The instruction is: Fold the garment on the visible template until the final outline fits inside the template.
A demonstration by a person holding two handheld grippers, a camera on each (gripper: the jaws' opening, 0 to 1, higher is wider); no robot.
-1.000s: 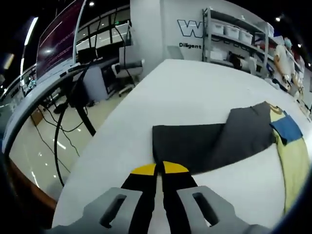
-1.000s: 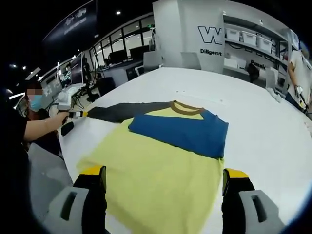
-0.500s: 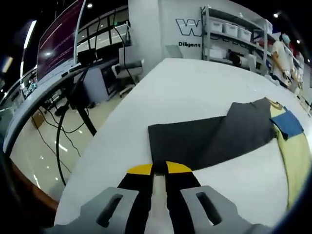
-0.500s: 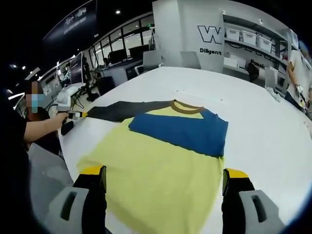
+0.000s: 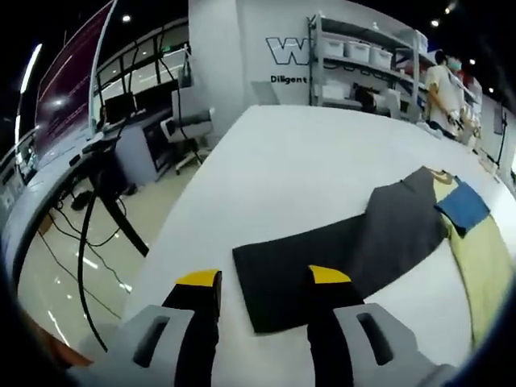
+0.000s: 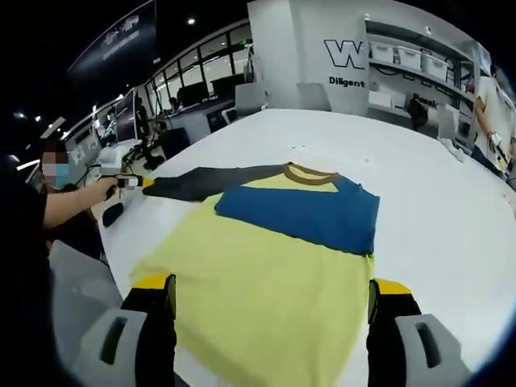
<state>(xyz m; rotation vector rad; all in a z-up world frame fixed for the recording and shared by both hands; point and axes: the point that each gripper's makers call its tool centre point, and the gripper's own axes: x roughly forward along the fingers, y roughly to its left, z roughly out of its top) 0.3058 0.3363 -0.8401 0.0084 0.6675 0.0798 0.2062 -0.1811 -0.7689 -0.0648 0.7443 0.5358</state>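
The garment lies flat on the white table (image 6: 435, 210): a yellow body (image 6: 266, 274), a blue sleeve (image 6: 310, 214) folded across the chest, a brown collar (image 6: 310, 172), and a dark grey sleeve (image 6: 210, 181) stretched out to the left. In the left gripper view the grey sleeve (image 5: 322, 254) rests on the table, its cuff end lying between the jaws of my left gripper (image 5: 264, 278), which is open and not touching it. My right gripper (image 6: 272, 284) is open above the yellow hem. A person's hand holds the left gripper (image 6: 129, 182) at the sleeve's cuff.
The table edge (image 5: 173, 234) drops off at the left to a glossy floor with cables and stands (image 5: 105, 185). Shelves with bins (image 5: 355, 72) and a person (image 5: 442, 89) stand beyond the far end. A chair (image 6: 251, 98) sits behind the table.
My left gripper has opened and let go of the grey sleeve's cuff, which now lies flat on the table. The right gripper has stayed open and in place.
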